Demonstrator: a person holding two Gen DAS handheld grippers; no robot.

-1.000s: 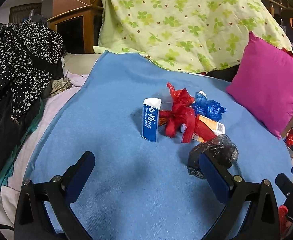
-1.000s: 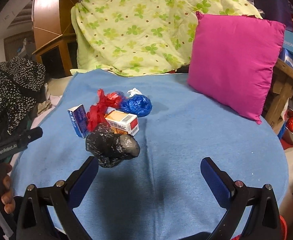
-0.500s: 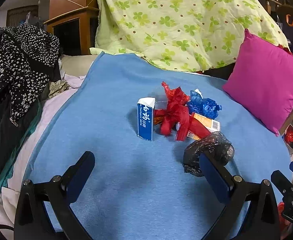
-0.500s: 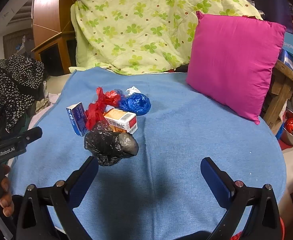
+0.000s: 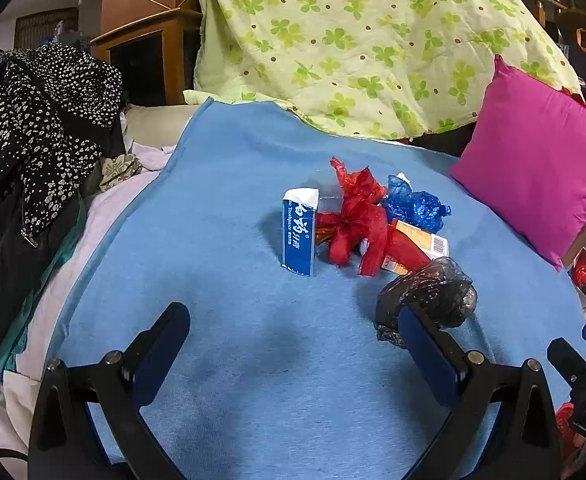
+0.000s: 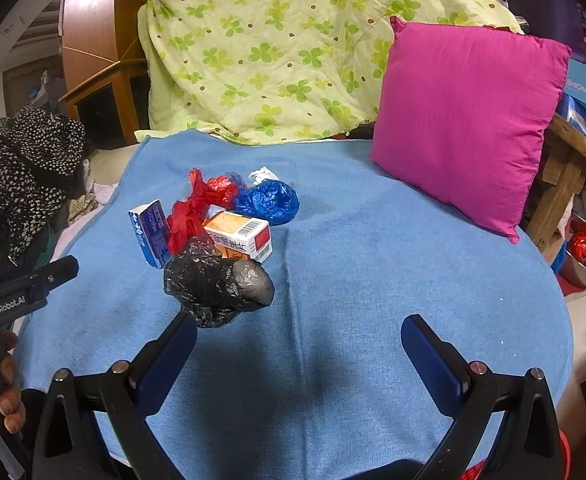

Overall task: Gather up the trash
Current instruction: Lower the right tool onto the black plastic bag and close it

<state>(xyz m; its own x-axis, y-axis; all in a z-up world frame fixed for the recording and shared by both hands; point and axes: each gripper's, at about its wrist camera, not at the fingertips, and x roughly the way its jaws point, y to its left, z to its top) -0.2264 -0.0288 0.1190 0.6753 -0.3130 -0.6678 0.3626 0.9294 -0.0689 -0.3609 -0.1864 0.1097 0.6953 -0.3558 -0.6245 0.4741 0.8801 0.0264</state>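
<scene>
A heap of trash lies on the blue blanket: an upright blue toothpaste box, a crumpled red bag, a blue bag, an orange and white carton and a black bag. My left gripper is open and empty, its right finger just in front of the black bag. My right gripper is open and empty, its left finger next to the black bag. The toothpaste box, red bag and blue bag also show in the right wrist view.
A pink cushion leans at the blanket's right. A green clover quilt is piled behind. Black spotted clothing lies at the left. A wooden bench with boxes stands at the right.
Both grippers have moved slightly forward toward the heap. The trash has not moved and both grippers stay open.
</scene>
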